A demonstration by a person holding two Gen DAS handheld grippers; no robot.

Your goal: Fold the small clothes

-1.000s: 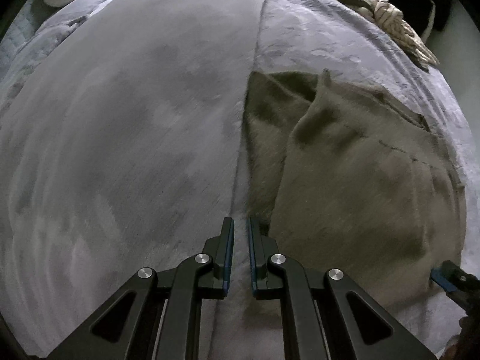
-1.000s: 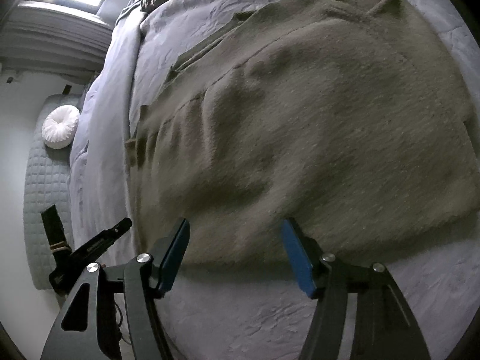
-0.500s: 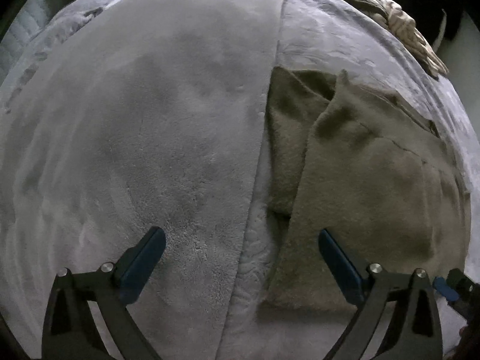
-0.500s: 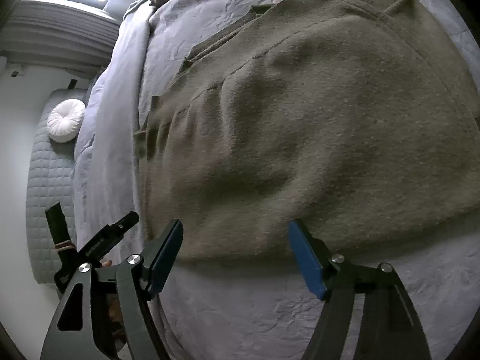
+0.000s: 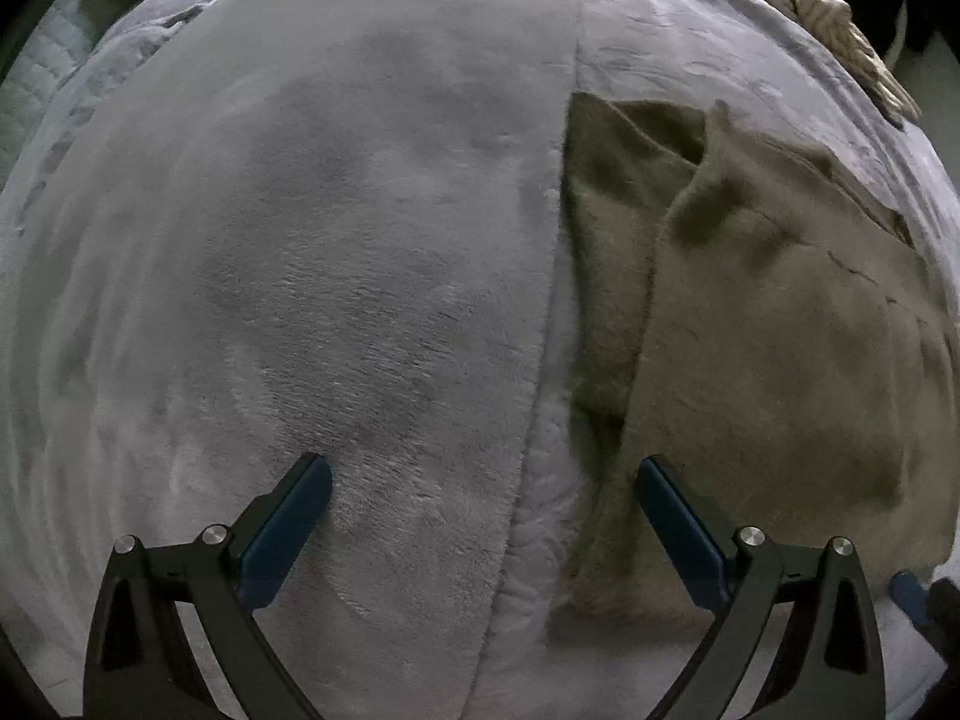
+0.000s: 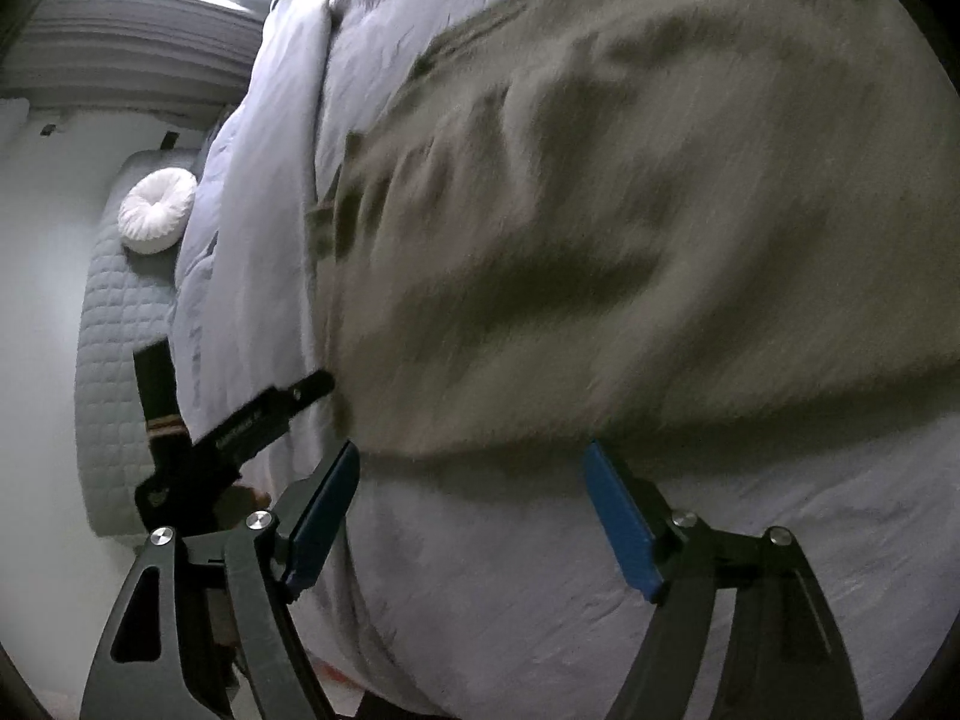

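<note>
An olive-brown fleecy garment (image 5: 780,348) lies folded on the bed, its left flap doubled over. In the right wrist view the garment (image 6: 630,210) fills the upper right, its near hem just beyond my fingers. My left gripper (image 5: 483,474) is open wide and holds nothing; its right finger hovers over the garment's near left edge and its left finger is over the plush blanket. My right gripper (image 6: 471,456) is open at the near hem, with only bare sheet between the pads. One blue pad of the right gripper (image 5: 906,594) shows at the lower right of the left wrist view.
A grey plush blanket (image 5: 300,240) covers the bed's left half beside a crinkled grey sheet (image 6: 510,588). A white round cushion (image 6: 157,219) lies on a quilted pad (image 6: 114,324) at the far end. A beige patterned cloth (image 5: 840,18) lies at the far right edge.
My left gripper went from shut to wide open and shifted slightly. My right gripper spread a little and moved along the near hem, with the garment now blurred.
</note>
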